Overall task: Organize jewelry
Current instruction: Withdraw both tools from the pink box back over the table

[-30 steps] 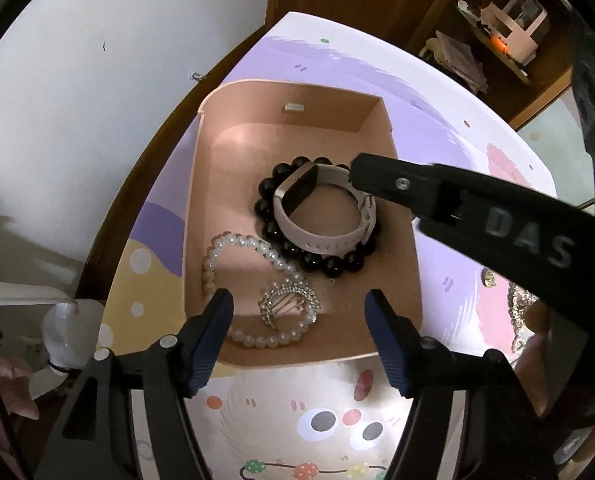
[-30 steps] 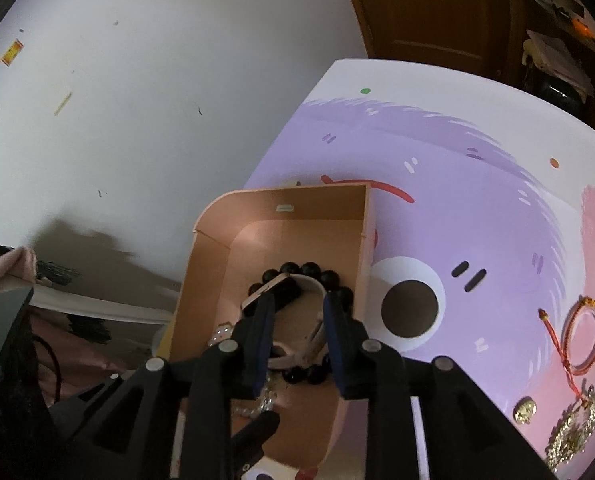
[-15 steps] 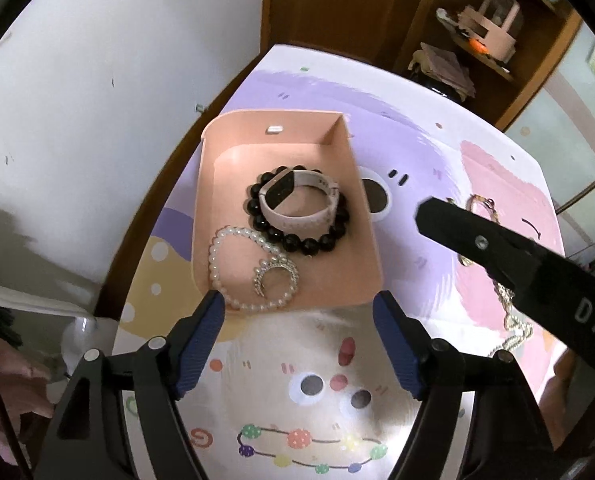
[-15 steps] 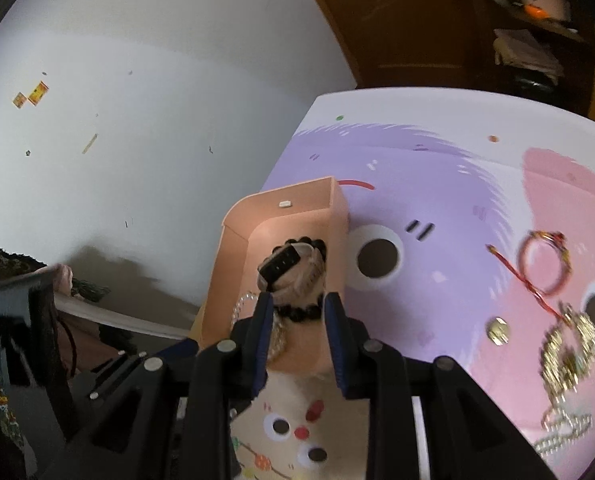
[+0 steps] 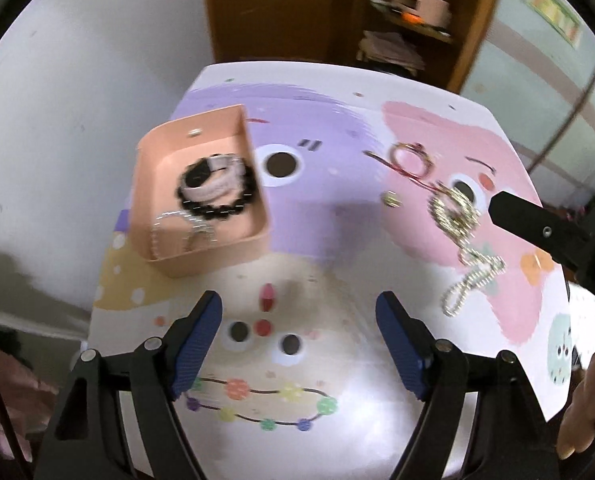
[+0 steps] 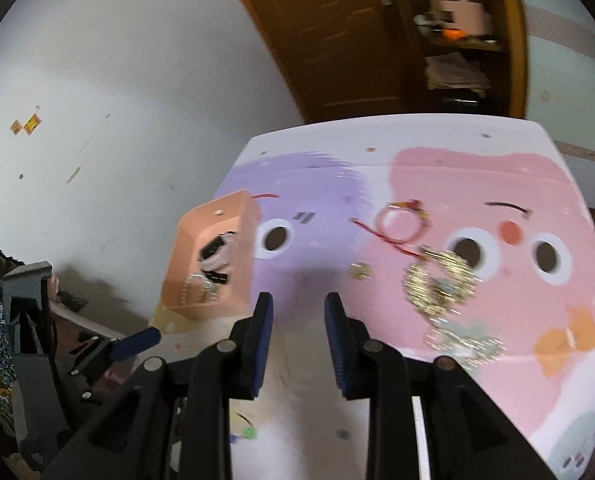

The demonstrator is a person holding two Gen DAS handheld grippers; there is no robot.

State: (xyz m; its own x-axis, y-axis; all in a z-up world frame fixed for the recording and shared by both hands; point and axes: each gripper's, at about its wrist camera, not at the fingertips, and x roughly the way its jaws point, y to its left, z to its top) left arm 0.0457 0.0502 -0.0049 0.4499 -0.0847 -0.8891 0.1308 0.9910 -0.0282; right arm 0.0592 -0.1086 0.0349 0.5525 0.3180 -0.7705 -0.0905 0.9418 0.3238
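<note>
A pink tray (image 5: pixel 145 184) (image 6: pixel 245 256) at the table's left holds a pink watch (image 5: pixel 217 178), a black bead bracelet (image 5: pixel 233 208), a pearl bracelet (image 5: pixel 157 232) and a silver brooch (image 5: pixel 197 234). On the mat to the right lie a red string bracelet (image 5: pixel 411 160) (image 6: pixel 401 224), a small gold piece (image 5: pixel 391 200) (image 6: pixel 359 270) and a gold and silver chain pile (image 5: pixel 457 220) (image 6: pixel 441 284). My left gripper (image 5: pixel 297 320) is open and empty above the mat's near part. My right gripper (image 6: pixel 299 320) is open a little, empty, between tray and chains.
A cartoon mat (image 5: pixel 337 240) covers the table. A white wall is on the left. A wooden door and shelves (image 5: pixel 409 20) stand behind the table. The right gripper's body (image 5: pixel 545 232) shows at the right edge of the left wrist view.
Both grippers have pulled back and up from the tray. The right one left the pink watch in the tray and swung right toward the loose jewelry.
</note>
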